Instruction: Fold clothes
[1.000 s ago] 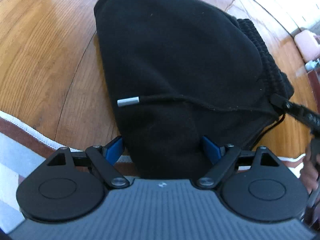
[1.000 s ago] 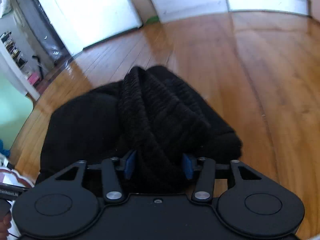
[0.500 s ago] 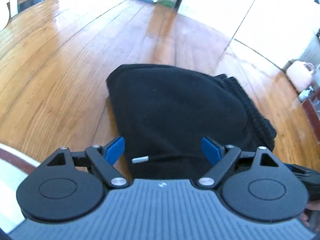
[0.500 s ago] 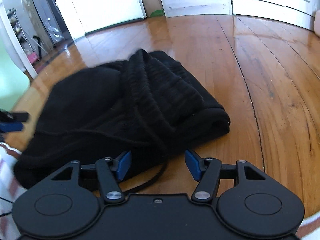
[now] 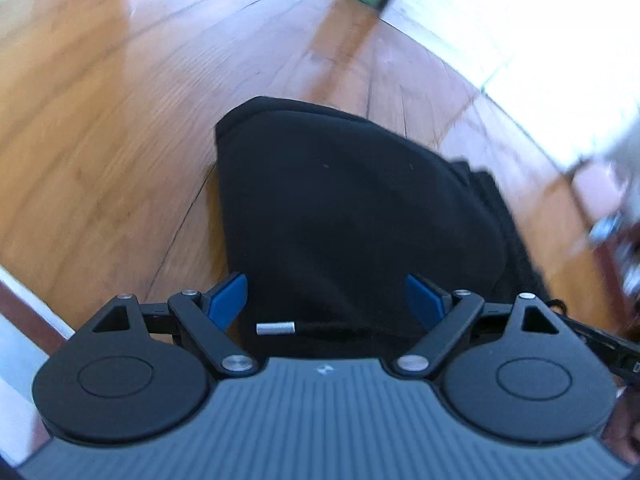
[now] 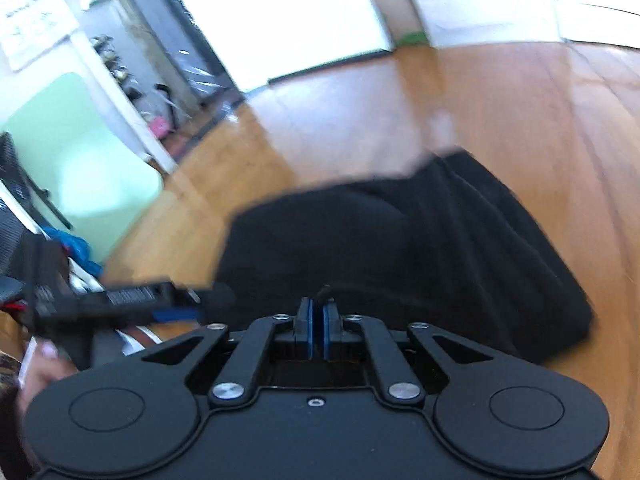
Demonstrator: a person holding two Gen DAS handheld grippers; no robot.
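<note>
Black garment (image 5: 352,216) folded, centre frame on wood floor (image 5: 100,128) — left gripper (image 5: 326,300) spread wide, empty; right gripper (image 6: 317,314) pinched on the drawstring (image 6: 323,291), lower centre

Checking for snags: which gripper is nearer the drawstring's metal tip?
Left. The left gripper, open, has the metal tip between its fingers; the right gripper sits shut farther along.

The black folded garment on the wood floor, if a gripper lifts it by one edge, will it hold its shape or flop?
The black garment would probably flop and unfold: it lies in soft, rounded folds. Its thick ribbed part suggests some weight for its size. The drawstring with its metal tip would likely dangle. On the glossy wood floor, a push might slide it.
</note>
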